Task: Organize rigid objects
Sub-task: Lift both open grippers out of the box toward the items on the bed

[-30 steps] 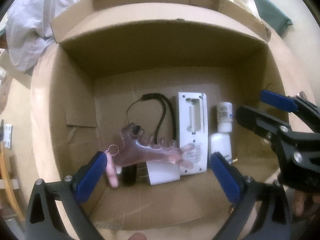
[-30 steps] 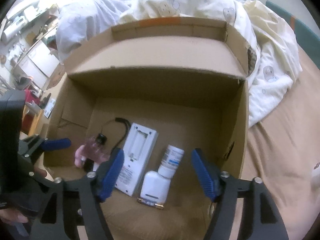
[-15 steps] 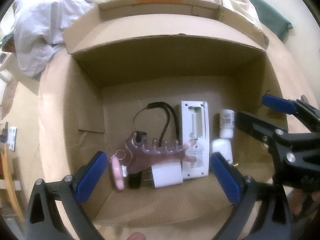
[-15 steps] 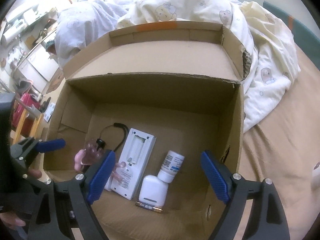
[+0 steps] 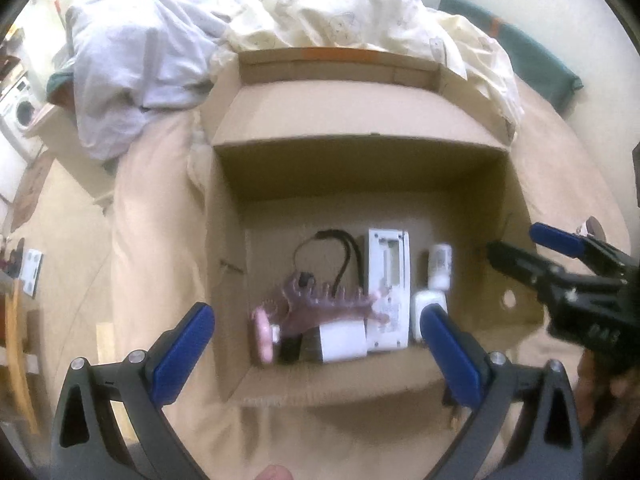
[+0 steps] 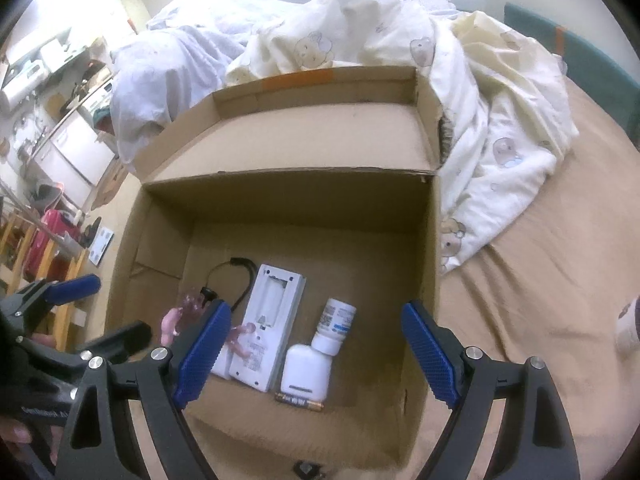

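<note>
An open cardboard box is standing on a bed with a tan sheet, and a crumpled cream duvet is lying behind it. All the rigid objects are sitting on the floor of the box, in a row near its front wall.

In the right wrist view, a white remote-like device is lying with its empty battery bay up. Just to its right a small white bottle is lying on its side, touching a white flat case below it. A single battery is lying just in front of the case. Left of the device a black cable is making a loop.

In the left wrist view, a translucent pink hair claw is resting across a white adapter and partly over the device's lower edge. A pink oval piece is lying at its left end; the picture is blurred here, so what it is I cannot tell.

The left gripper is hovering above the front of the box with its jaws spread wide and nothing between them. The right gripper is also above the box, its jaws wide apart and empty.
</note>
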